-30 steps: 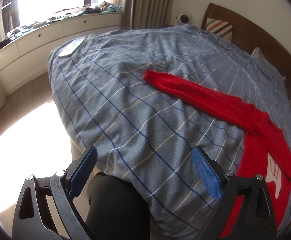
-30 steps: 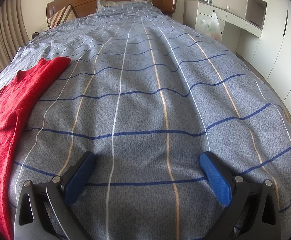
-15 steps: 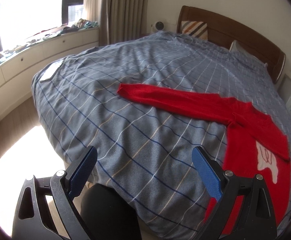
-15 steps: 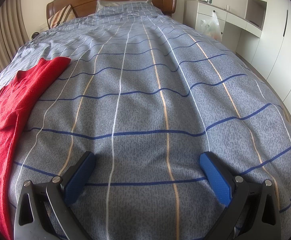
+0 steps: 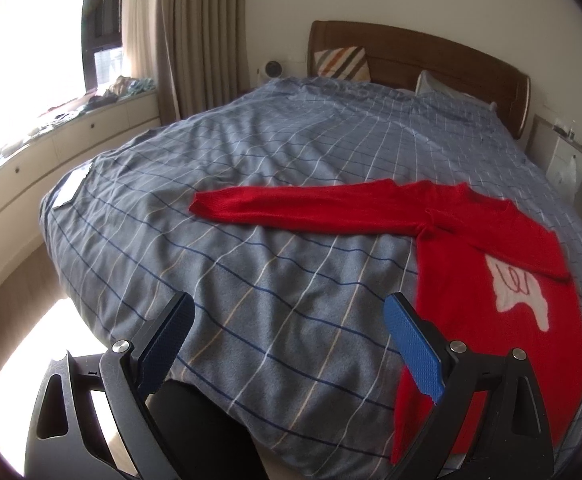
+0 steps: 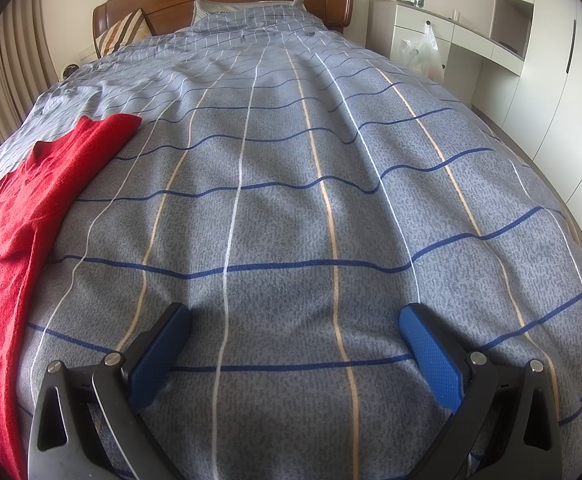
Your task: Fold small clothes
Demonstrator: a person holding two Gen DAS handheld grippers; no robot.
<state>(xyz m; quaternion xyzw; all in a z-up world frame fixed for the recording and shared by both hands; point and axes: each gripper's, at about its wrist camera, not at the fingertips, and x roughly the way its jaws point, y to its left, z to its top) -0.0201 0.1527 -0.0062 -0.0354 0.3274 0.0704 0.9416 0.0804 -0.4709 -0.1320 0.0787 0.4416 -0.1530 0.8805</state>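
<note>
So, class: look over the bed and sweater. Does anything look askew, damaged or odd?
Nothing is damaged or spilled. The red sweater lies unevenly on the checked duvet: one sleeve stretches straight out, the other is folded across its chest. Both the left tool and the right tool are open and empty.

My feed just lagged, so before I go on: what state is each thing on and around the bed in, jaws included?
Red sweater: lying flat on the bed, one sleeve stretched straight out, the other folded across the chest; not held.
Left gripper: jaws open, empty, above the bed's foot.
Right gripper: jaws open, empty, low over the duvet.
Duvet: spread out, lightly wrinkled.
Curtain: drawn back from the window.
</note>
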